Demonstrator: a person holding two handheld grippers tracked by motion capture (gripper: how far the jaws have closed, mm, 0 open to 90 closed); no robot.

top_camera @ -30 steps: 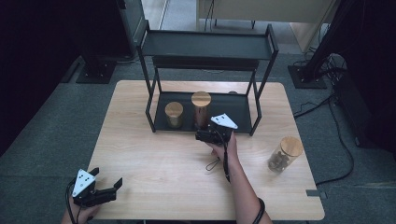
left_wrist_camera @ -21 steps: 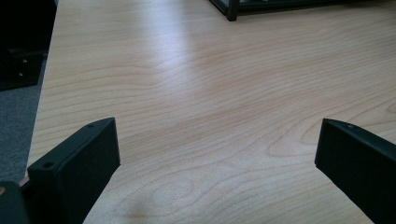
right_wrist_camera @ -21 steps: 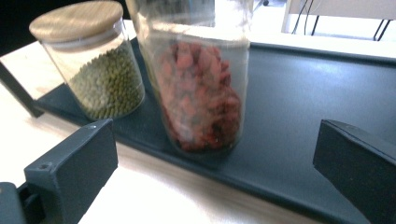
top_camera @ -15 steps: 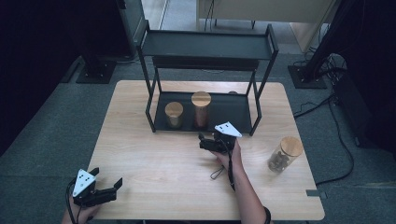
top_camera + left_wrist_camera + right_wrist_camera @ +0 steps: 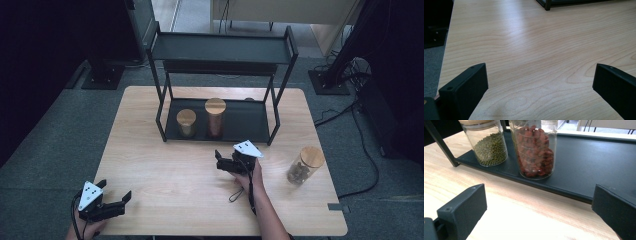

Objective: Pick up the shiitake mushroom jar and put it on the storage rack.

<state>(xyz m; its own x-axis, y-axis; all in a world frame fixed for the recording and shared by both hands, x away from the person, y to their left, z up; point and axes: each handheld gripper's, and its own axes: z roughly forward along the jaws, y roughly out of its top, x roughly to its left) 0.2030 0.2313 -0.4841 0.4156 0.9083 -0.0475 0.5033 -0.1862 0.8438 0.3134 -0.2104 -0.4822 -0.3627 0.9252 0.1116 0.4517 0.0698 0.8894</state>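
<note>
Glass jars with pale wooden lids are seen just ahead of the right claw (image 5: 218,161), which is held wide open with nothing between its jaws, low over the bench (image 5: 165,165). Straight in front of it stands the tall jar of red beans (image 5: 535,150), clear-walled with faint moulded rings and filled nearly to the top; no label or writing can be read on it. Beside that, to the claw's left, stands the shorter jar of green beans (image 5: 489,145), equally unmarked. Both rest on the bottom shelf of the black metal rack (image 5: 584,157), near its front edge and apart from each other.

A third jar (image 5: 303,165) with dark contents is seen in the high view, standing on the bench well off behind the right claw, outside the rack.

Near the bench's front corner the left claw (image 5: 126,197) is also held wide open and empty, only bare wood grain lying ahead of it.
</note>
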